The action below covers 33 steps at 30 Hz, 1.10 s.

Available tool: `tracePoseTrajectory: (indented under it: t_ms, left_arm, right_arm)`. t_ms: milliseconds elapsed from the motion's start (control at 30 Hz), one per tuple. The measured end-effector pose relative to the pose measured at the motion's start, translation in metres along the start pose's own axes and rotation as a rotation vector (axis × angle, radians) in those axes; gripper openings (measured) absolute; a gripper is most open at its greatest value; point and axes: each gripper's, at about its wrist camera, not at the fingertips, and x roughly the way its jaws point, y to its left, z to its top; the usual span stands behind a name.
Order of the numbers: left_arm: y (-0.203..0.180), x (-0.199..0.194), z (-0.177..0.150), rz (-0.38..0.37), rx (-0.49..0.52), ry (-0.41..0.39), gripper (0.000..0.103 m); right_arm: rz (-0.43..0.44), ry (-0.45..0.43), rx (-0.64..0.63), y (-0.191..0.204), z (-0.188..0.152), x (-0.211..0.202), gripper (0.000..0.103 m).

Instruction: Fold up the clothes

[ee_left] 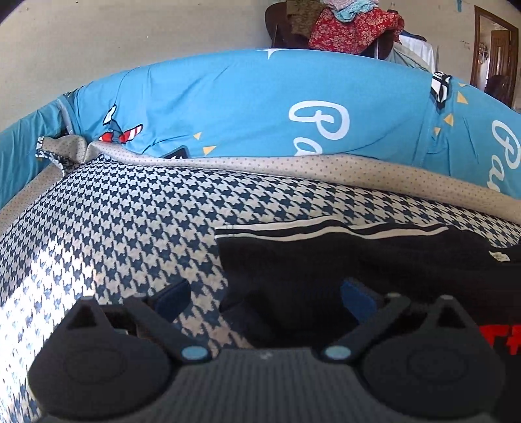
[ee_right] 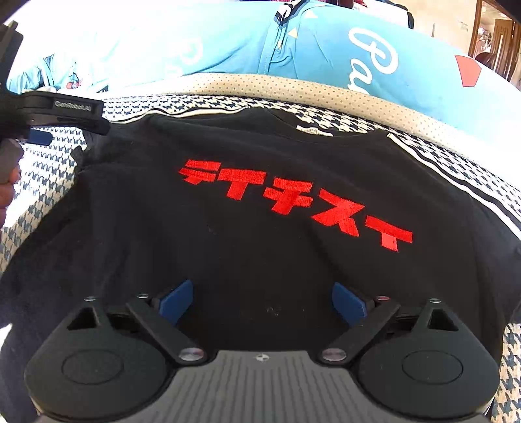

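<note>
A black T-shirt (ee_right: 260, 211) with red characters (ee_right: 293, 201) lies spread flat, front up, on a houndstooth bed cover (ee_right: 49, 182). My right gripper (ee_right: 263, 302) hovers open over the shirt's lower middle, with only flat cloth under its blue pads (ee_right: 177, 302). The left gripper (ee_right: 70, 125) is at the shirt's upper left corner by the sleeve, held by a hand (ee_right: 6, 192). In the left wrist view the left gripper (ee_left: 265, 299) is open. Its right pad (ee_left: 356, 299) is over the shirt (ee_left: 358, 257) and its left pad over the bed cover (ee_left: 130, 227). Neither gripper grips anything.
A dotted beige sheet edge (ee_left: 293, 162) and blue printed pillows (ee_left: 228, 107) run along the far side of the bed. Beyond them, a chair piled with clothes (ee_left: 351, 29) stands against the wall. A doorway (ee_left: 495, 55) is at the far right.
</note>
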Motion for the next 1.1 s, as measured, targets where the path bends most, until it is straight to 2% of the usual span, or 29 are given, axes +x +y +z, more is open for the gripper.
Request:
tracePoseTrajectory:
  t_ms: [67, 133, 267, 367, 600, 900, 1100]
  left_arm:
    - [-0.006, 0.004, -0.001, -0.009, 0.012, 0.011, 0.099]
    - [-0.009, 0.007, -0.001, -0.019, 0.011, 0.023, 0.099]
    - [-0.011, 0.011, 0.000, -0.023, -0.003, 0.042, 0.101]
    - [-0.010, 0.015, 0.001, -0.028, -0.019, 0.059, 0.103]
    - [-0.013, 0.023, 0.001, -0.037, -0.034, 0.098, 0.103]
    - [-0.021, 0.025, 0.001, -0.040, -0.009, 0.112, 0.103]
    - [-0.022, 0.027, 0.001, -0.032, -0.005, 0.123, 0.103]
  right_arm:
    - [0.007, -0.022, 0.013, -0.004, 0.003, -0.003, 0.089]
    - [0.024, -0.047, 0.037, -0.010, 0.008, -0.006, 0.078]
    - [0.056, -0.105, 0.094, -0.021, 0.020, -0.009, 0.062]
    - [0.076, -0.140, 0.124, -0.026, 0.031, -0.007, 0.057]
    - [0.127, -0.225, 0.113, -0.029, 0.060, 0.007, 0.054]
    - [0.174, -0.289, 0.190, -0.051, 0.093, 0.031, 0.054]
    - [0.229, -0.307, 0.137, -0.048, 0.116, 0.051, 0.054]
